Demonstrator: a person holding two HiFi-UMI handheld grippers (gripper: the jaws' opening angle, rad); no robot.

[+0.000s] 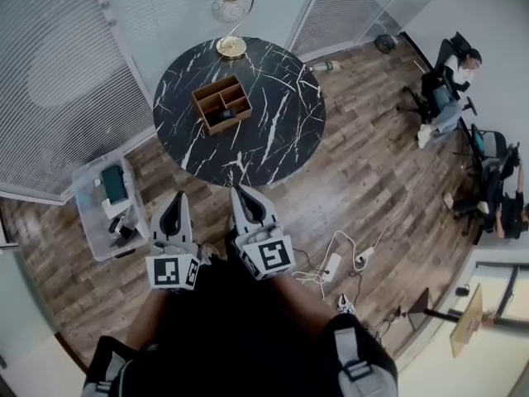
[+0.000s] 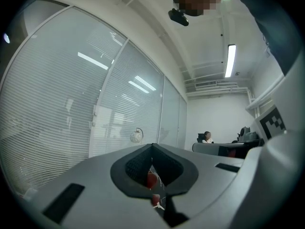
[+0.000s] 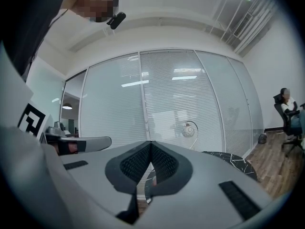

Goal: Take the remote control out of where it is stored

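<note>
2 claws, left claw (image 1: 174, 198) and right claw (image 1: 241, 193), both pressed together, empty, off the near edge of the table (image 1: 277, 143); remote control (image 1: 225, 115) in wooden box (image 1: 198, 106) mid-table, well apart.

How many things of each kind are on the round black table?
Lamp: 1
Wooden box: 1
Remote, lying in the box: 1
Total: 3

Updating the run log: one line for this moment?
left gripper: shut, empty; right gripper: shut, empty; remote: in box on table, untouched
</note>
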